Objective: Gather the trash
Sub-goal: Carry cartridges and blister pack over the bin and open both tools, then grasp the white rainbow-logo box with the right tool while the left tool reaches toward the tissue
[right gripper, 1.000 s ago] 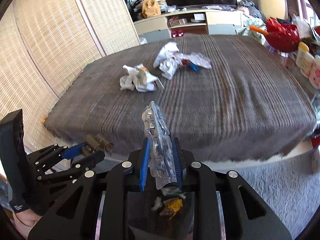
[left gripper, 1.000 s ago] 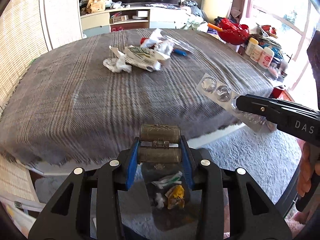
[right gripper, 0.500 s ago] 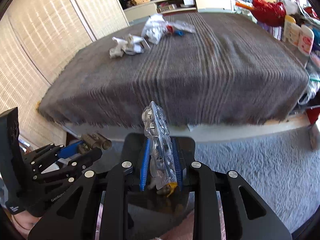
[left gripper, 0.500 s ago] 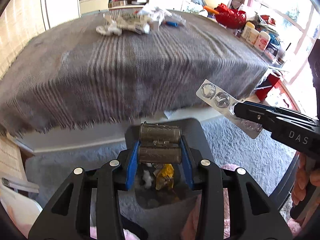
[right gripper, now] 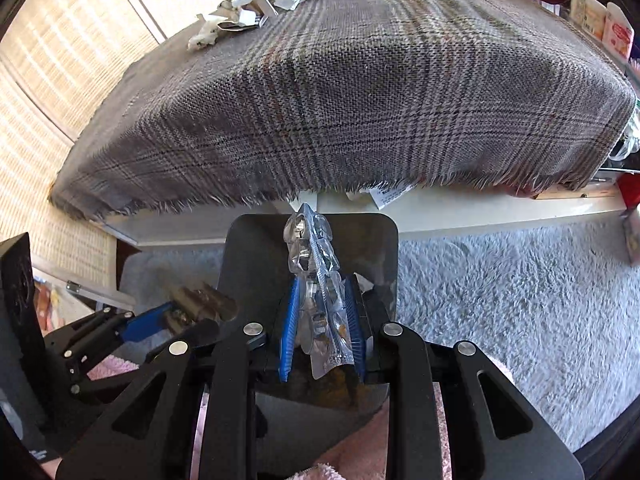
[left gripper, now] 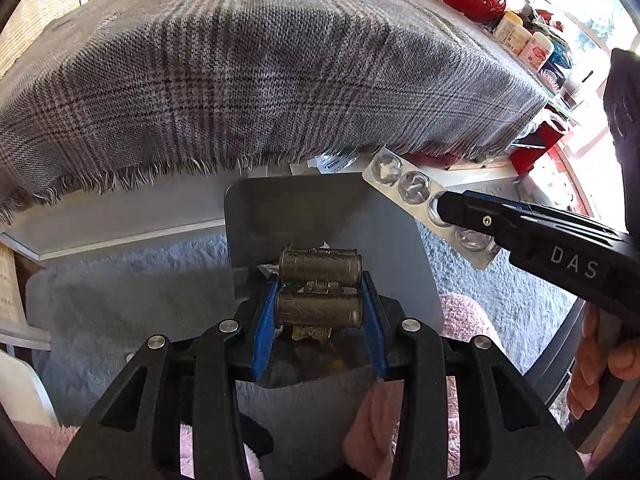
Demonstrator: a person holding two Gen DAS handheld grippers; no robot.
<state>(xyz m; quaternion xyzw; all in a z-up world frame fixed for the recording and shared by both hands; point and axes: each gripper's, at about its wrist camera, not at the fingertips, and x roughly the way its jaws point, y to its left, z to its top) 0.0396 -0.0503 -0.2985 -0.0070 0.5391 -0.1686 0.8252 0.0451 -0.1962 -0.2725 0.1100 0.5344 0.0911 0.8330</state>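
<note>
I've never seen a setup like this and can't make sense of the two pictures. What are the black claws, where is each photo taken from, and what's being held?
There is no robot. A person holds a hand-held gripper in each hand, and a wide-angle camera on each one looks forward along its two fingers. One picture comes from the left gripper, the other from the right gripper. The left is shut on a pair of brass tubes. The right is shut on a clear blister pack. Both hang over a dark bin on a shaggy rug. Behind is a table under a grey plaid cloth, with crumpled paper and wrappers at its far side.
</note>
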